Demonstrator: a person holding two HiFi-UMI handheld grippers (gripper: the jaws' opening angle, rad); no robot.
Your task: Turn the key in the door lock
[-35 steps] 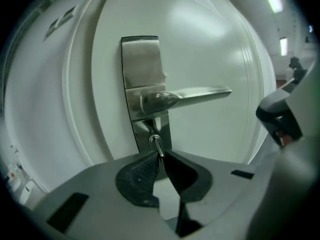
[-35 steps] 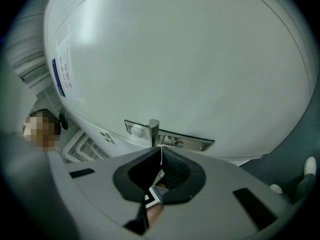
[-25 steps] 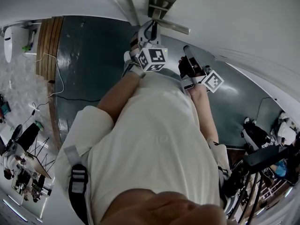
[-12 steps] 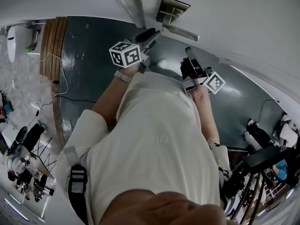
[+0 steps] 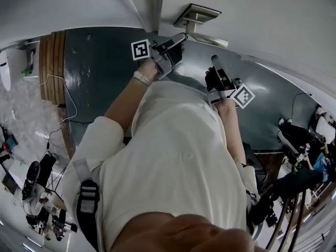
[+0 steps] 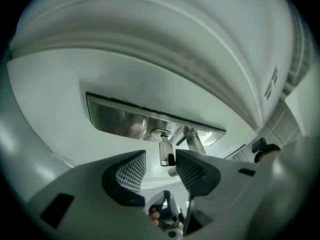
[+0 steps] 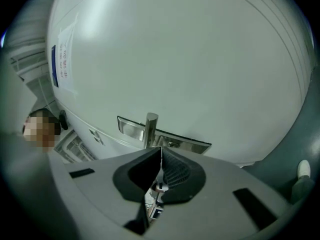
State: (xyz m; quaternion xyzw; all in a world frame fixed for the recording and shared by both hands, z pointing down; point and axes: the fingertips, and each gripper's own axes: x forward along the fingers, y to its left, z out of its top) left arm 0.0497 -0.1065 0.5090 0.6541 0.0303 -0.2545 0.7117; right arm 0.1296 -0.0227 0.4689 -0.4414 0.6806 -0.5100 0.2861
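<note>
Left gripper view shows one key [image 6: 166,153], one lock [image 6: 160,132].

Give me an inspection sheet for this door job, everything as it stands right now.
Surface: white door with a metal lock plate.
Job's things: key sits in the keyhole; door handle beside it.
Clutter: nothing seen.
Grippers: left gripper has just been opening, its jaws apart either side of the key and not pressing it; right gripper shut, empty.
Cables: thin cable on the dark floor.
Surroundings: tripods and equipment at the room's edge.
</note>
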